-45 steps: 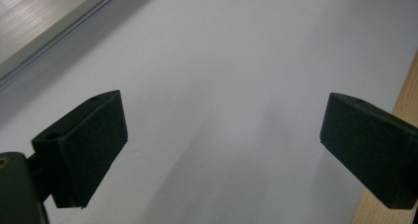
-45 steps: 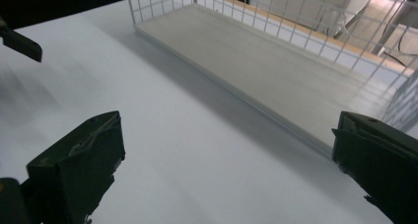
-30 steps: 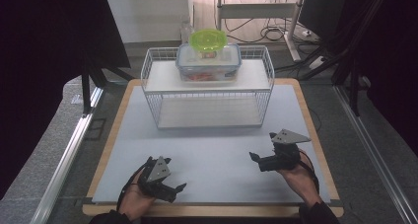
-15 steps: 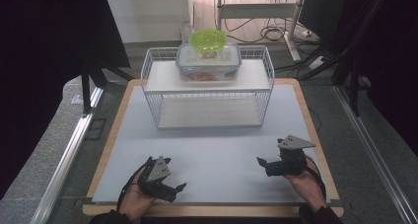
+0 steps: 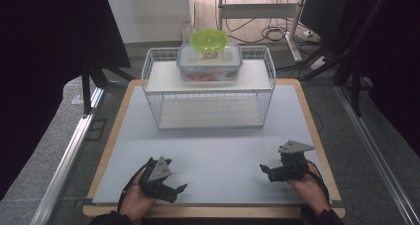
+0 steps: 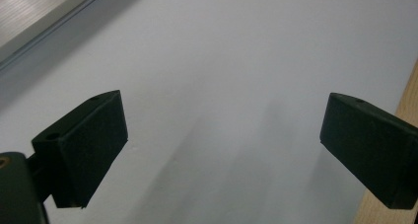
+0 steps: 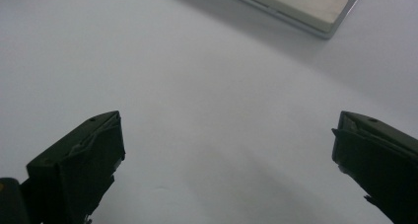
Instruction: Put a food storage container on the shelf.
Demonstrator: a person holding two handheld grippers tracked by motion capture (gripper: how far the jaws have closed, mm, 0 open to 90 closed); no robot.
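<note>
Left gripper and right gripper rest low on the grey mat — jaws spread wide, holding nothing

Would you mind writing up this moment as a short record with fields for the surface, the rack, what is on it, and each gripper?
surface: pale grey mat on a wooden-edged table
rack: white wire shelf rack at the far middle of the mat
on rack: clear lidded container on the top shelf, green bowl-like item on its lid
lower shelf: nothing seen
left gripper: near edge of mat, jaws wide apart, holding nothing
right gripper: near right of mat, jaws wide apart, holding nothing
</note>
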